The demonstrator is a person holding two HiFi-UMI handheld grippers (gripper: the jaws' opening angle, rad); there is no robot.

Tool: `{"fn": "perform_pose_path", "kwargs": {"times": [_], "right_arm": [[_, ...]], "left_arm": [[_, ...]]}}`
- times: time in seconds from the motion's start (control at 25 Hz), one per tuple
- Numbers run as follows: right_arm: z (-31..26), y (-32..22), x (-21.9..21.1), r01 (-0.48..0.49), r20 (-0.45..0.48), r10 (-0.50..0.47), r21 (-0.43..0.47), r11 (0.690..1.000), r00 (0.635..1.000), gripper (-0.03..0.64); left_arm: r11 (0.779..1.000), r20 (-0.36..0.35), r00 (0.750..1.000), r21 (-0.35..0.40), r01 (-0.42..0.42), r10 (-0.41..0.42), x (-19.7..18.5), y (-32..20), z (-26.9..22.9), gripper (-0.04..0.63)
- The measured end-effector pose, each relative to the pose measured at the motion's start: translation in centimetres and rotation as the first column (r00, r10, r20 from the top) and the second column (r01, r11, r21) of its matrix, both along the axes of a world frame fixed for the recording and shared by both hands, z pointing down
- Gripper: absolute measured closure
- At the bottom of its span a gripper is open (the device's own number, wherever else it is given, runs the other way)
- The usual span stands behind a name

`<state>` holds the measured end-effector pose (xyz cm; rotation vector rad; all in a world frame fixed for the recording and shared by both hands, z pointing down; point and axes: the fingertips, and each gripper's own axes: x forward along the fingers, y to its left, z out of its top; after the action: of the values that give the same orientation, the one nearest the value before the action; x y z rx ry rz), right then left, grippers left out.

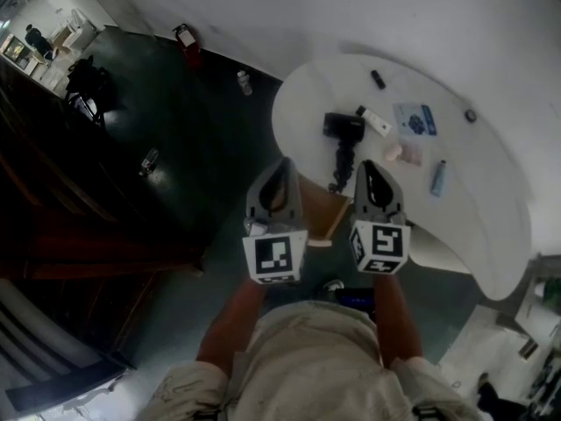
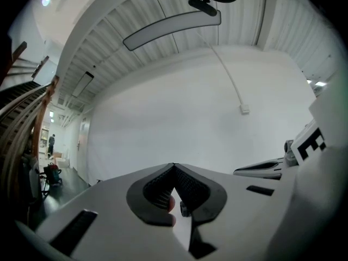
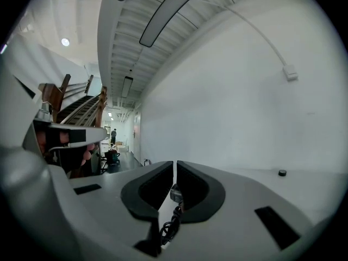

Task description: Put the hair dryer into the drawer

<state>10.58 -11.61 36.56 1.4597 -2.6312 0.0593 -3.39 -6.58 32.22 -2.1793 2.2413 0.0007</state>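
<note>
The black hair dryer [image 1: 344, 130] lies on the round white table [image 1: 491, 200], handle toward me, with its cord [image 1: 338, 182] coiled at the near edge. A tan wooden box, apparently the pulled-out drawer [image 1: 321, 210], sticks out below that edge between my grippers. My left gripper [image 1: 282, 161] is shut and empty, left of the cord. My right gripper [image 1: 368, 165] is shut and empty too, just right of the handle. In the right gripper view the right gripper [image 3: 174, 163] points at the dryer [image 3: 175, 193] and cord [image 3: 169, 227]. In the left gripper view, the left gripper [image 2: 174, 166] has its jaw tips touching.
On the table lie a white stick-shaped item [image 1: 375, 123], a blue-and-white packet [image 1: 415, 118], a pink round thing [image 1: 394, 152], a blue tube [image 1: 437, 178] and two small dark objects [image 1: 378, 79]. A red extinguisher [image 1: 185, 42] and bottles [image 1: 244, 82] stand on the dark floor at left, by a wooden staircase.
</note>
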Motion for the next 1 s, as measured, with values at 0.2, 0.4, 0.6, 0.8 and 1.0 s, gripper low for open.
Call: {"fn": "perform_pose_path", "kwargs": {"times": [0.2, 0.4, 0.6, 0.8, 1.0], "right_arm": [[3.1, -2.0, -0.9, -0.009, -0.022, 0.006, -0.108, 0.994, 1.000, 0.589], [6.8, -4.0, -1.7, -0.027, -0.066, 0.014, -0.204, 0.978, 0.998, 0.551], [9.3, -5.9, -2.4, -0.044, -0.104, 0.016, -0.269, 0.962, 0.994, 0.499], [12.0, -7.5, -2.9, -0.067, -0.133, 0.019, -0.364, 0.929, 0.991, 0.453], [14.2, -9.0, -3.4, -0.091, -0.170, 0.020, -0.419, 0.903, 0.985, 0.411]], "left_arm": [[1.000, -0.017, 1.000, -0.016, 0.005, -0.005, -1.1, -0.8, 0.8, 0.595], [0.999, -0.032, 0.999, -0.037, 0.004, -0.006, -2.0, -1.9, 1.7, 0.595], [0.998, -0.051, 0.999, -0.060, 0.000, -0.004, -2.6, -2.8, 3.0, 0.595], [0.997, -0.060, 0.998, -0.075, 0.003, -0.008, -3.5, -3.6, 4.0, 0.595], [0.995, -0.078, 0.997, -0.096, 0.014, -0.021, -4.4, -4.4, 5.1, 0.595]]}}
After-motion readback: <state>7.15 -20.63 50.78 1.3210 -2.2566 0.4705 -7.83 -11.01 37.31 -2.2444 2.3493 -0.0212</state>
